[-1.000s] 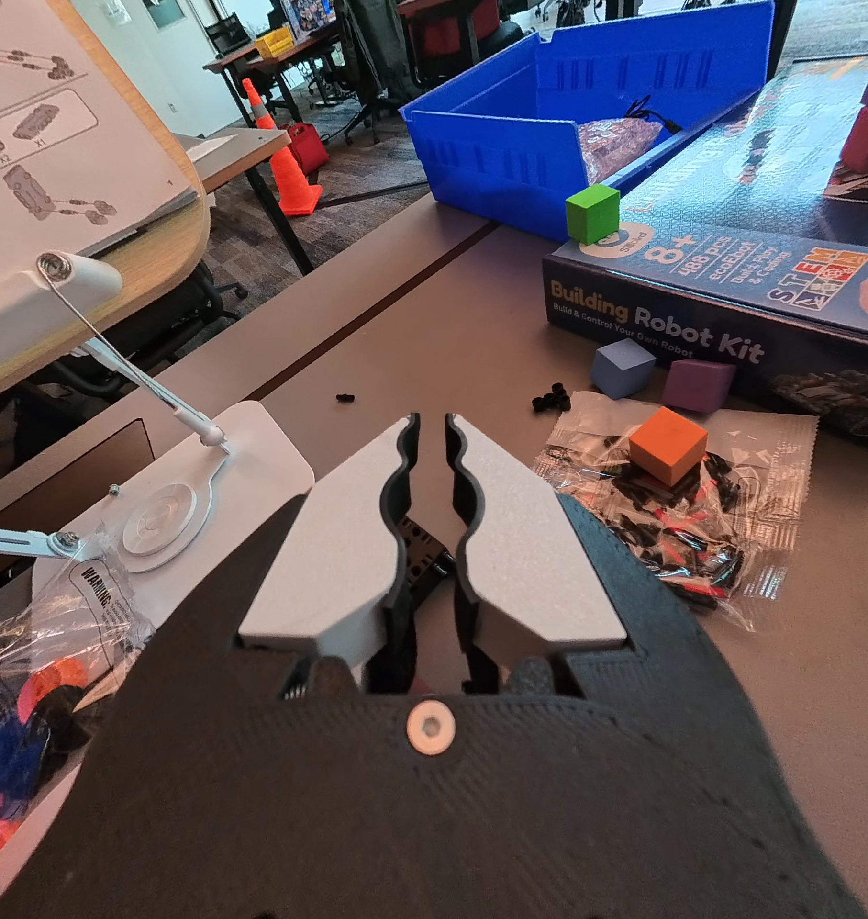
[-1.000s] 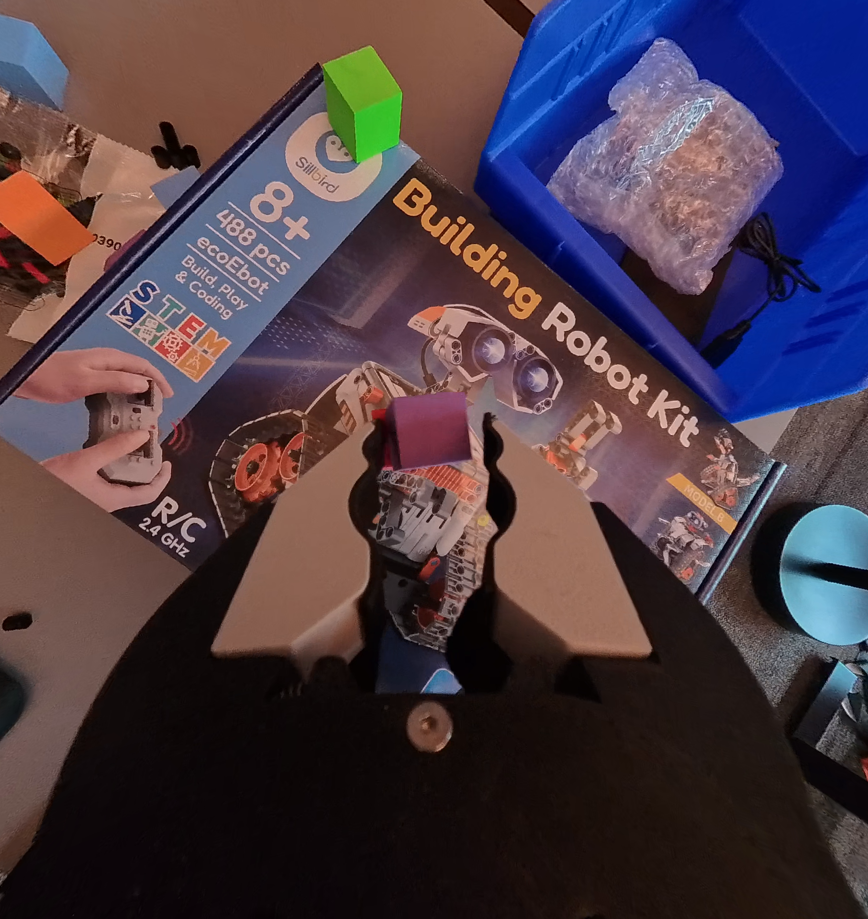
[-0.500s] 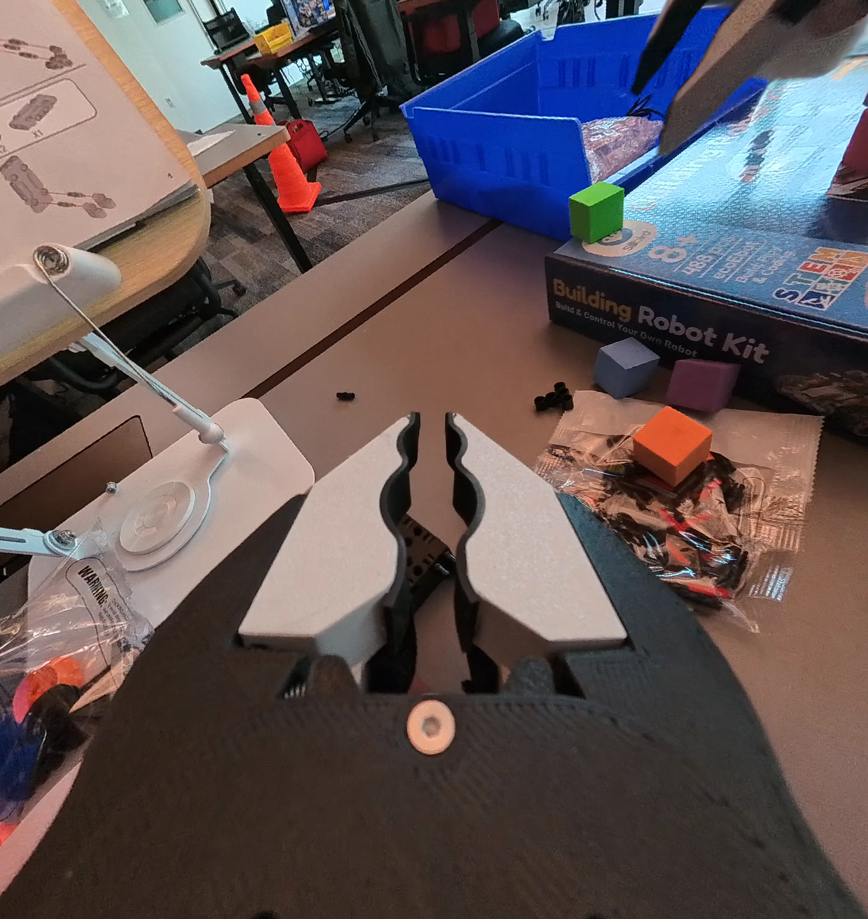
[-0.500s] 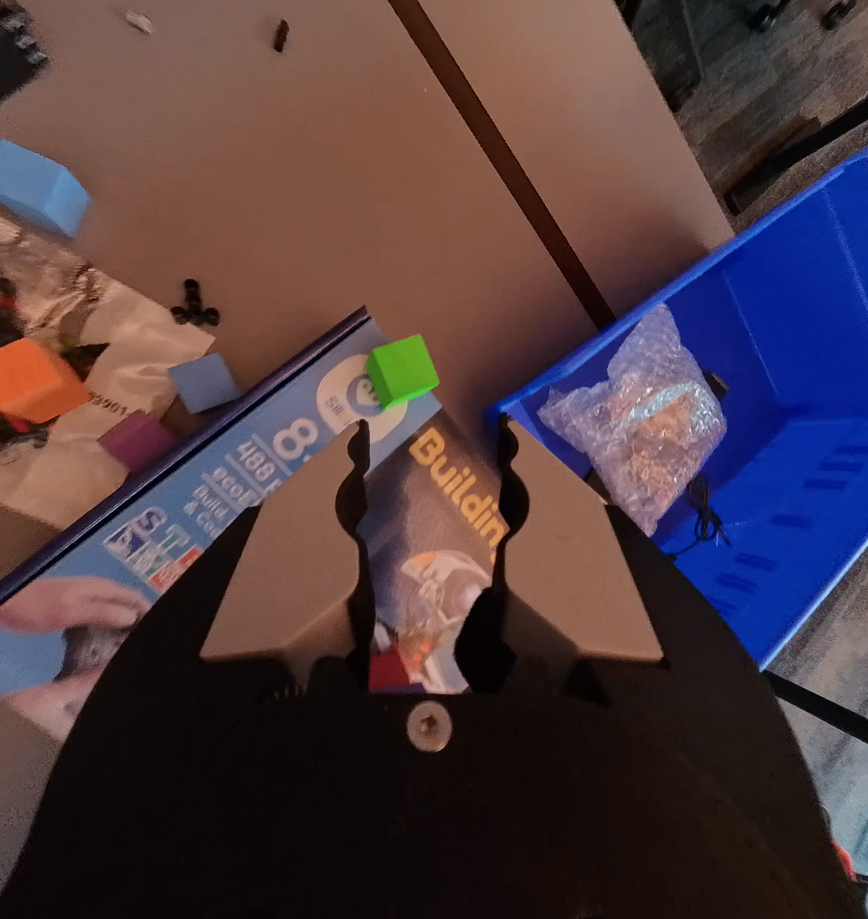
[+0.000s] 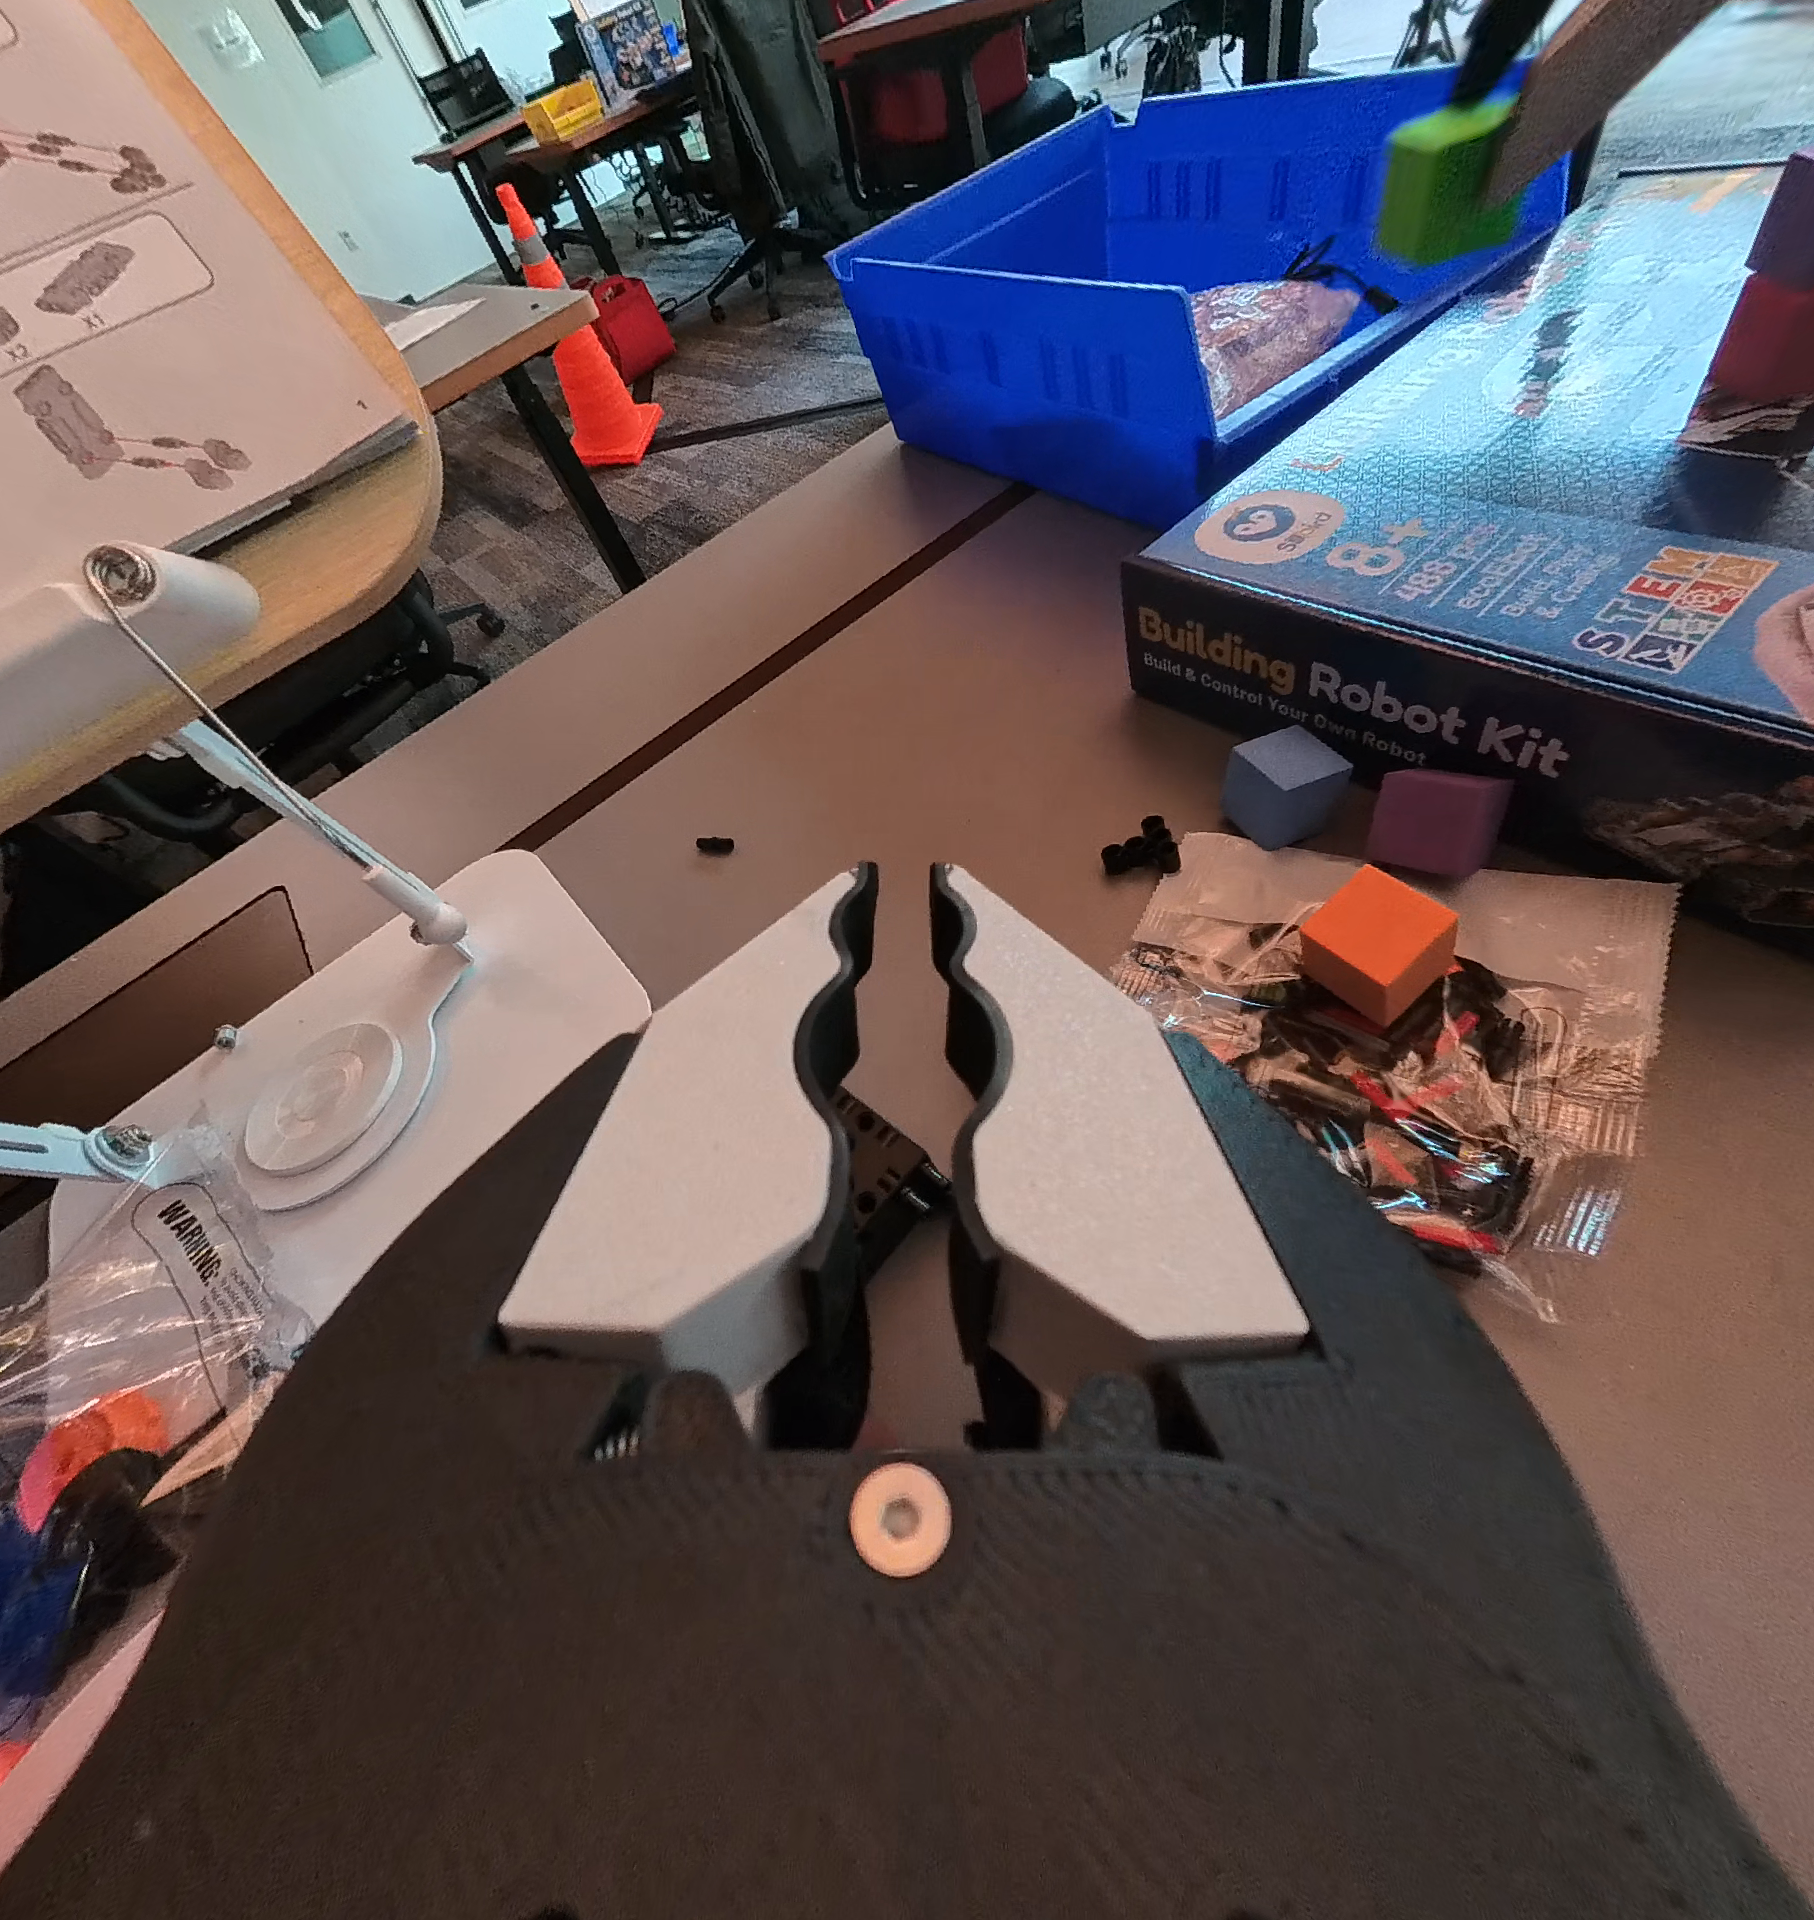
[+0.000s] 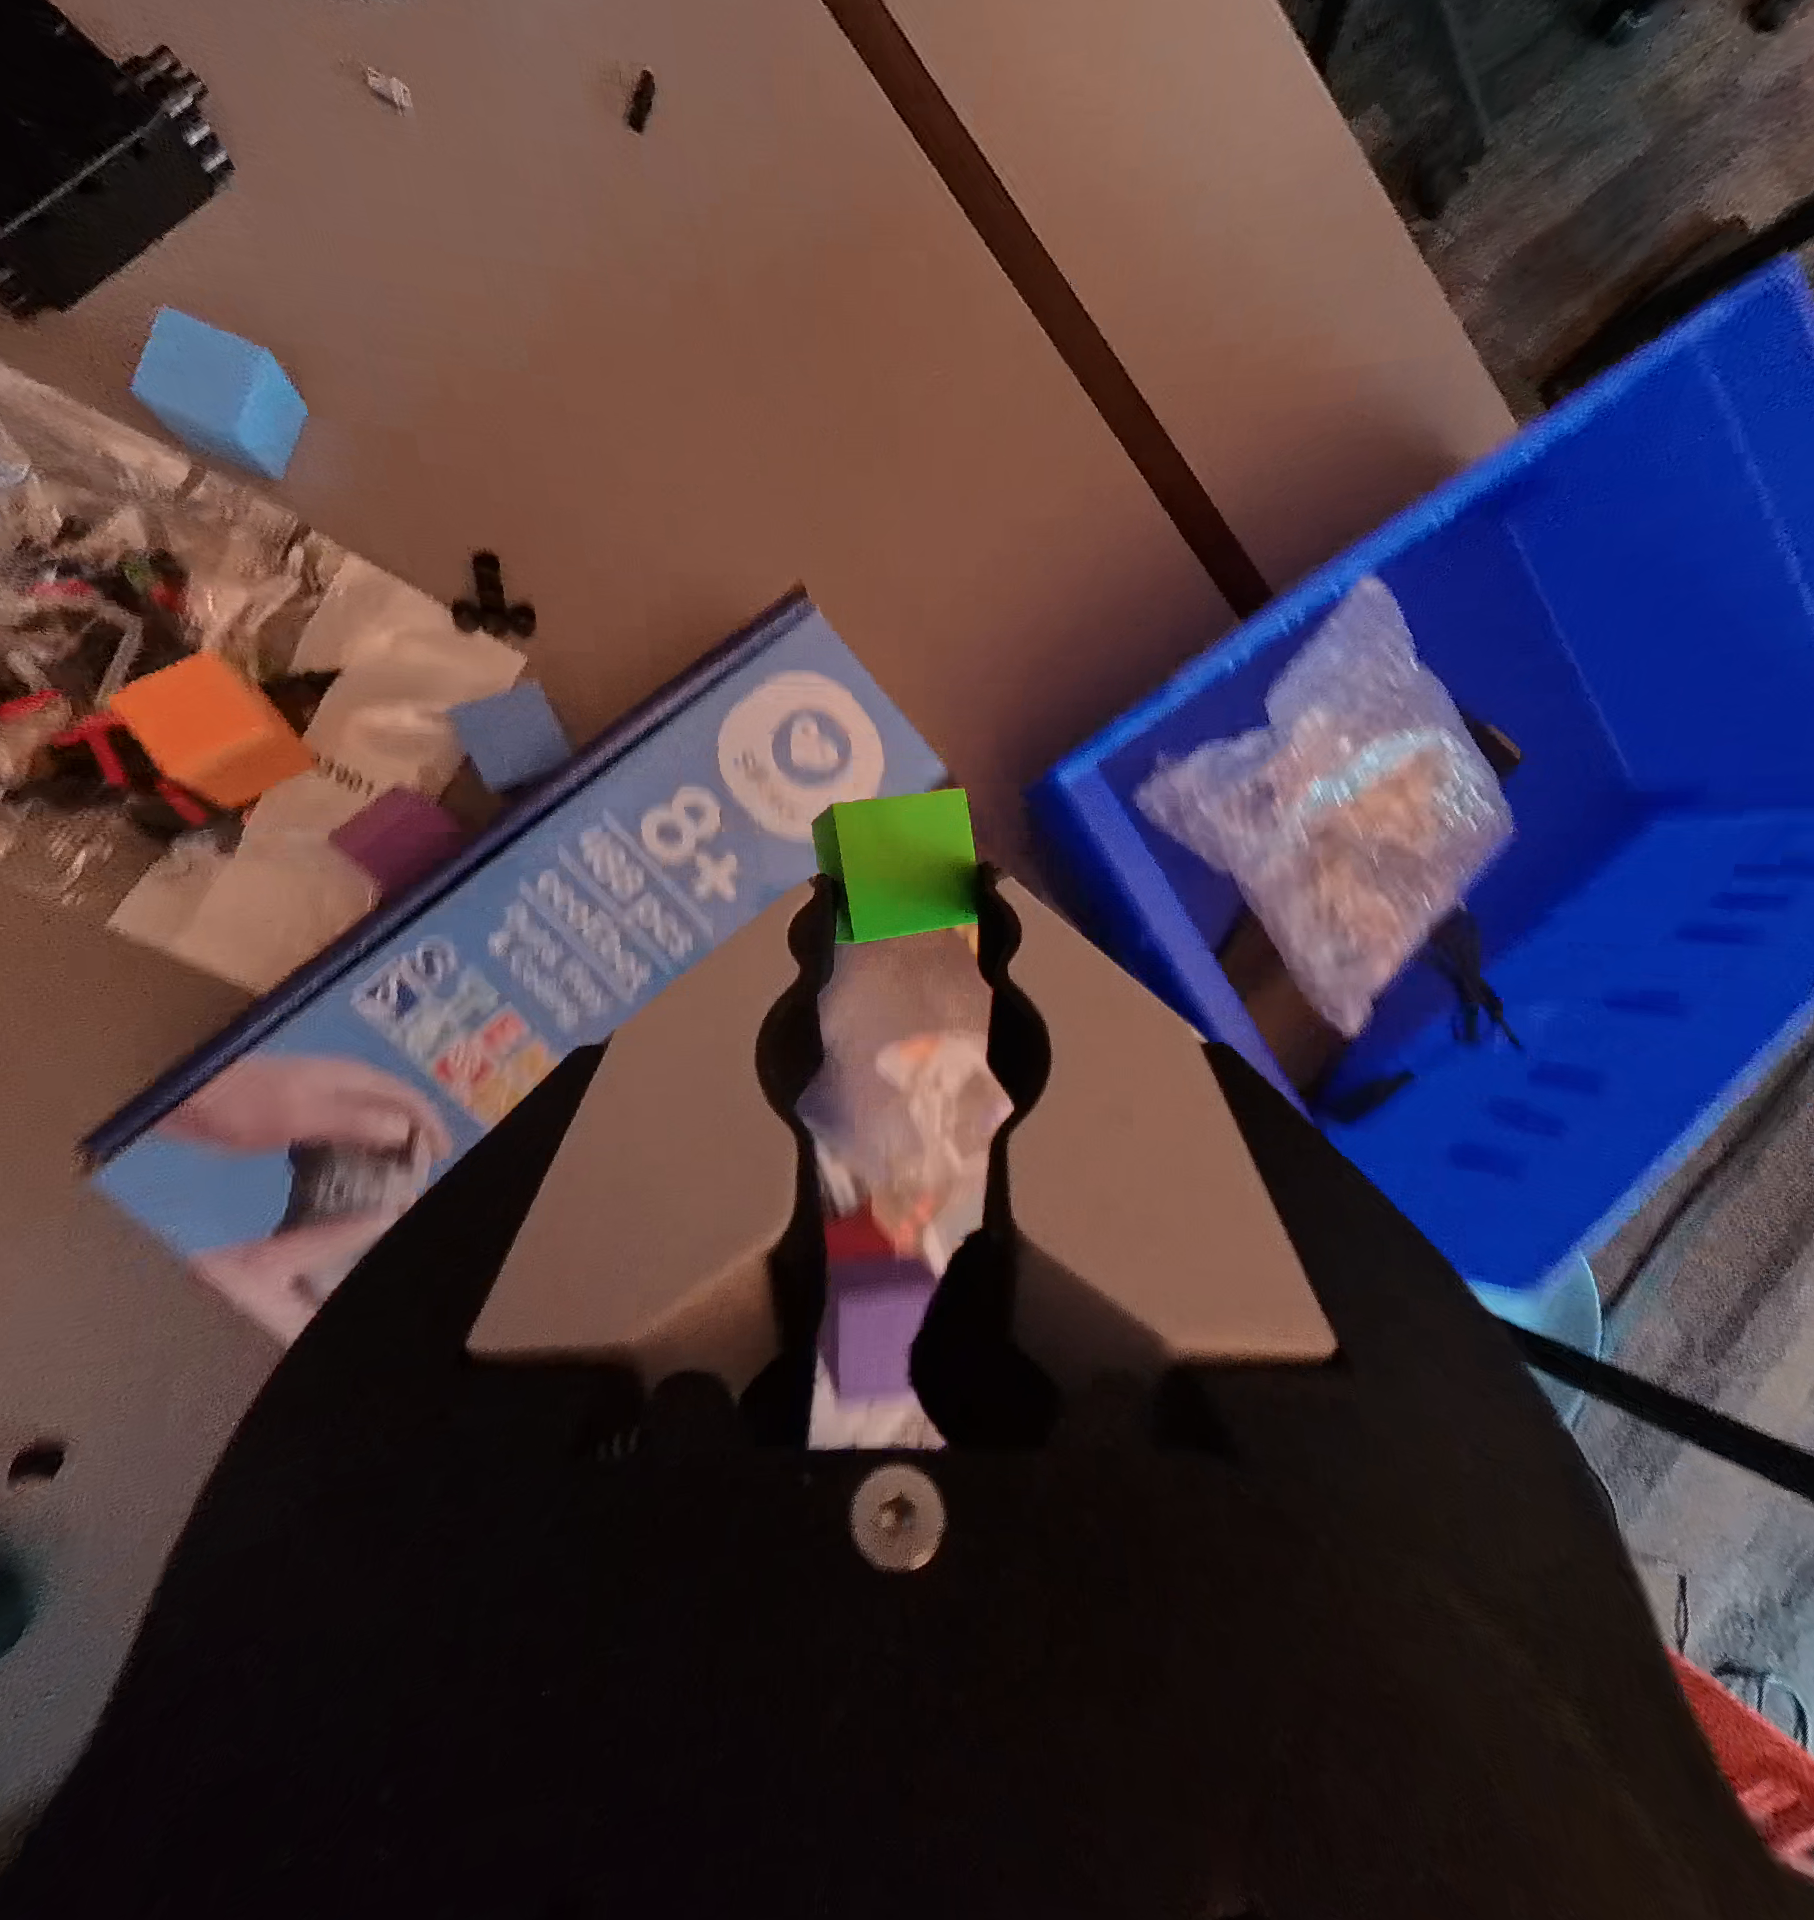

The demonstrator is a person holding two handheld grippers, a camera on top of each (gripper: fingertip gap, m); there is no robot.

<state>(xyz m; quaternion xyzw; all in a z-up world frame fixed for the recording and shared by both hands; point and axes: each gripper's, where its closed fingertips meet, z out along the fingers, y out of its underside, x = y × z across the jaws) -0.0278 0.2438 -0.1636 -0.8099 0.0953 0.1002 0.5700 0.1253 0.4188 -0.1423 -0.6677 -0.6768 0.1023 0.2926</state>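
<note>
Half-hidden purple cube [image 6: 867, 1340] behind right tongs [image 6: 901, 883]

1. The left gripper [image 5: 901, 883] hovers low over the table [image 5: 882, 707], jaws nearly closed with a thin gap, nothing between the tips.
2. A black part [image 5: 882, 1164] lies beneath it.
3. An orange cube [image 5: 1379, 956] sits on a parts bag [image 5: 1454, 1091].
4. Blue [image 5: 1285, 784] and purple [image 5: 1438, 821] cubes lie beside the box [image 5: 1505, 582].
5. The right gripper [image 5: 1578, 62], top right, grips a green cube [image 5: 1443, 192] above the bin [image 5: 1038, 343].
</note>
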